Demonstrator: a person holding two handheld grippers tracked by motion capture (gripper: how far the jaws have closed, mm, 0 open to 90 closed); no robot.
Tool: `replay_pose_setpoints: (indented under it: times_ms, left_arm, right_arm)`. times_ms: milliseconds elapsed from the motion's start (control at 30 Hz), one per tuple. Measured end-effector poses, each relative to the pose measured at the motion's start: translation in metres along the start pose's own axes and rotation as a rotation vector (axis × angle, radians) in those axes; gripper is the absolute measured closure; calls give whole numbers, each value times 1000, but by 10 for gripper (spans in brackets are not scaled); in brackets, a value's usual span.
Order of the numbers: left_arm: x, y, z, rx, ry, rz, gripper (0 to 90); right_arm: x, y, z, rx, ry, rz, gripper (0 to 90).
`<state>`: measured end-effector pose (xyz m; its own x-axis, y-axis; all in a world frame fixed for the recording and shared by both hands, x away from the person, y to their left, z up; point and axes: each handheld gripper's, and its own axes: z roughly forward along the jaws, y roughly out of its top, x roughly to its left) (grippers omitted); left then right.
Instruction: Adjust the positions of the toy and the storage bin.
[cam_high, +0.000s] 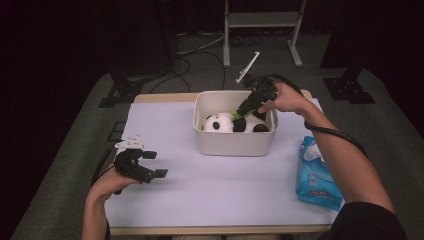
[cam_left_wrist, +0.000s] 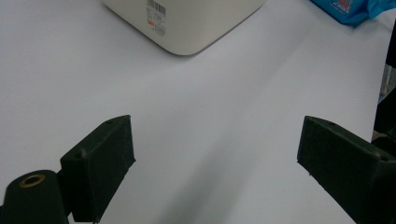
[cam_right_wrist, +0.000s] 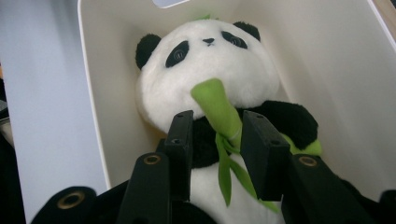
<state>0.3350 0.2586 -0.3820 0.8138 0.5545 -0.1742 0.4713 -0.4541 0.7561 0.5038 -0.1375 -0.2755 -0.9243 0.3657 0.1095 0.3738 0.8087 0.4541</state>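
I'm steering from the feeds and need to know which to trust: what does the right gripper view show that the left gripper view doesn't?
Right gripper view: the panda plush lying inside the white bin, its green bamboo piece between the right gripper's parted jaws, not visibly pinched.

Left gripper view: the bin's outer corner with a barcode label, the blue wipes pack, and the left gripper wide open over bare white tabletop.

Both: the white bin and the tabletop.

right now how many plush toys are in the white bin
1. A single panda plush lies on its back inside the white bin, holding a green bamboo piece; the right gripper has it between its jaws. Something smaller could be hidden underneath the panda.
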Motion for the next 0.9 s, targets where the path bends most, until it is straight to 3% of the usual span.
replay_pose_setpoints:
  times_ms: [700,900]
  left_arm:
    - [3,0,-1,-5,3,3,100]
    - [4,-1,1,3,0,5,100]
  right_arm:
    - [8,-34,-42,-96,4,44,535]
    - [15,-48,-52,-94,-14,48,499]
